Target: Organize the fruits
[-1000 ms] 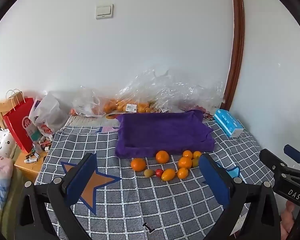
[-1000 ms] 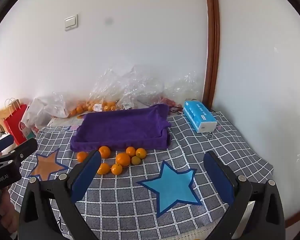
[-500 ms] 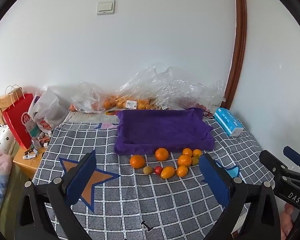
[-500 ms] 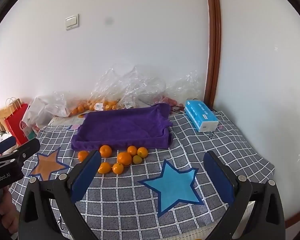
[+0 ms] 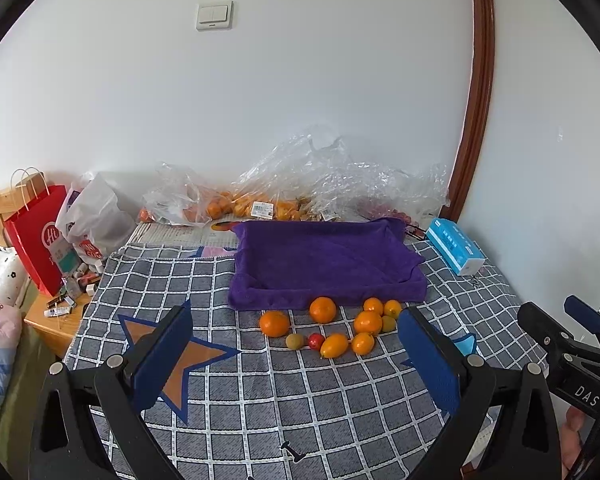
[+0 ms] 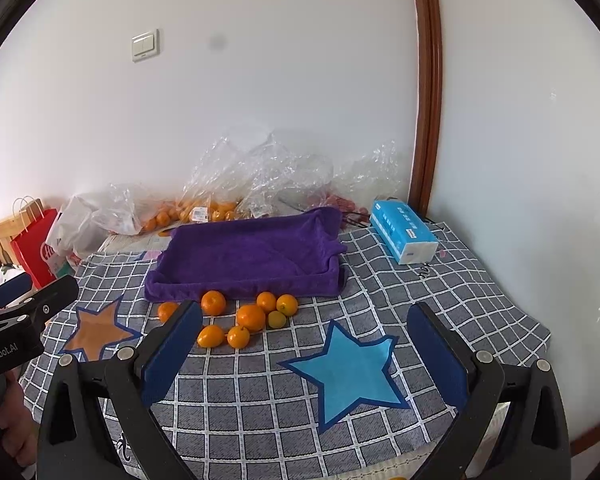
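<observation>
Ahead of the left gripper [image 5: 296, 364], whose fingers [image 5: 162, 358] are spread wide and hold nothing, the fruits [image 5: 332, 330] lie loose on the checked cloth [image 5: 300, 400] of the table, between and beyond the fingertips, just in front of the purple tray [image 5: 324, 264]. An orange star [image 5: 180, 356] shows behind the left finger.

From the right gripper [image 6: 300, 354], fingers [image 6: 436, 356] likewise spread and empty, the fruits [image 6: 240, 318] sit beyond the left finger, touching the tray's [image 6: 252, 256] near edge. A blue star [image 6: 350, 368] lies between the fingers; a tissue pack [image 6: 404, 236] sits far beyond the right one.

In both views the cluster of small orange fruits [image 5: 332, 330] and the purple towel-lined tray [image 5: 324, 264] sit slightly higher in frame than before.
</observation>
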Tool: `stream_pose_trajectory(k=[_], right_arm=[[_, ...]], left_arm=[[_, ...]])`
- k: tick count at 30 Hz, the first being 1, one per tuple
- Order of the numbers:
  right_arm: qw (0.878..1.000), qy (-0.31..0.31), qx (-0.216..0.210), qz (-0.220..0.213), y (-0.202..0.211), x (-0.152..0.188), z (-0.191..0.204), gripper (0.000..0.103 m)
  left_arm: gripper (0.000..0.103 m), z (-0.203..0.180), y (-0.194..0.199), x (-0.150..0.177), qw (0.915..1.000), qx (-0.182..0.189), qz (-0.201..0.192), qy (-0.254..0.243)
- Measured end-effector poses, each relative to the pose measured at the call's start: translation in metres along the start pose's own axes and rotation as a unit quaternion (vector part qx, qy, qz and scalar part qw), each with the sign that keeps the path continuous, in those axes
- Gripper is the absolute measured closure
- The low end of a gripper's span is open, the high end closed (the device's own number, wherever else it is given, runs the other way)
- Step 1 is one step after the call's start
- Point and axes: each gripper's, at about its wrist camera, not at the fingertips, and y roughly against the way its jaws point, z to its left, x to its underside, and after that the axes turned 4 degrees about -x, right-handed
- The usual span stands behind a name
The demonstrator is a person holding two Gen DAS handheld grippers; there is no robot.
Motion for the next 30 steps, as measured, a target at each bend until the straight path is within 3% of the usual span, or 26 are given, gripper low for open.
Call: stream_pose_trajectory(k=[30], right_arm=[[1.000,-0.002,-0.005,0.002,-0.0003,0.0015,0.0009,0.002]], left_arm=[[0.000,0.0029,-0.0015,0.0011,1.0000,0.002,0.002,0.001]])
